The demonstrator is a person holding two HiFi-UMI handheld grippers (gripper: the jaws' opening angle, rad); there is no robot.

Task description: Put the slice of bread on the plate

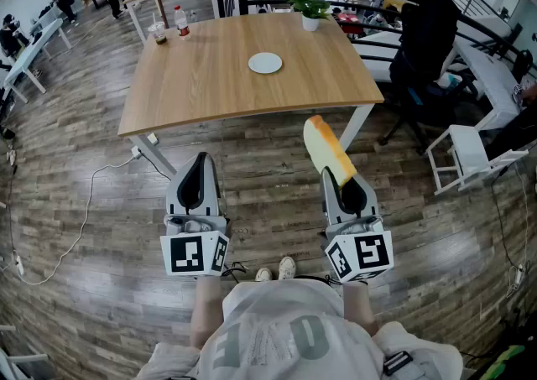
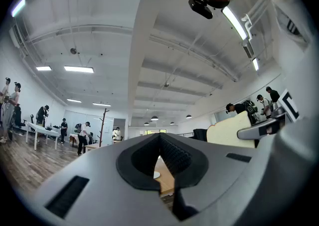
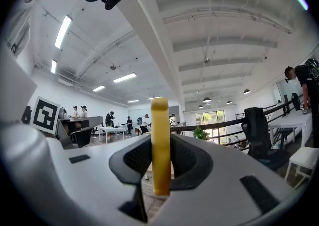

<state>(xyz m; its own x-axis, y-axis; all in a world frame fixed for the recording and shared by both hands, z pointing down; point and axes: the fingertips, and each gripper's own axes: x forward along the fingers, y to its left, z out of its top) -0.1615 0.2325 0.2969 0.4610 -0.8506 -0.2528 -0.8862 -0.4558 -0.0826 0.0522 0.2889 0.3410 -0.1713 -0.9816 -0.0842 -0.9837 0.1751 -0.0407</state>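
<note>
A slice of bread (image 1: 325, 148) with a yellow-brown crust stands on edge in my right gripper (image 1: 342, 179), whose jaws are shut on it. In the right gripper view the bread (image 3: 160, 145) rises upright between the dark pads (image 3: 137, 157). My left gripper (image 1: 200, 160) is beside it, shut and holding nothing; its pads (image 2: 172, 151) meet in the left gripper view. The small white plate (image 1: 265, 63) lies on the wooden table (image 1: 210, 76), well ahead of both grippers. From the left gripper view the bread (image 2: 234, 129) shows at the right.
A bottle (image 1: 181, 22) and a cup (image 1: 159, 33) stand at the table's far left corner, a potted plant (image 1: 310, 9) at its far edge. A black office chair (image 1: 424, 51) and a white stool (image 1: 466, 152) stand to the right. A cable (image 1: 84, 219) runs over the wooden floor.
</note>
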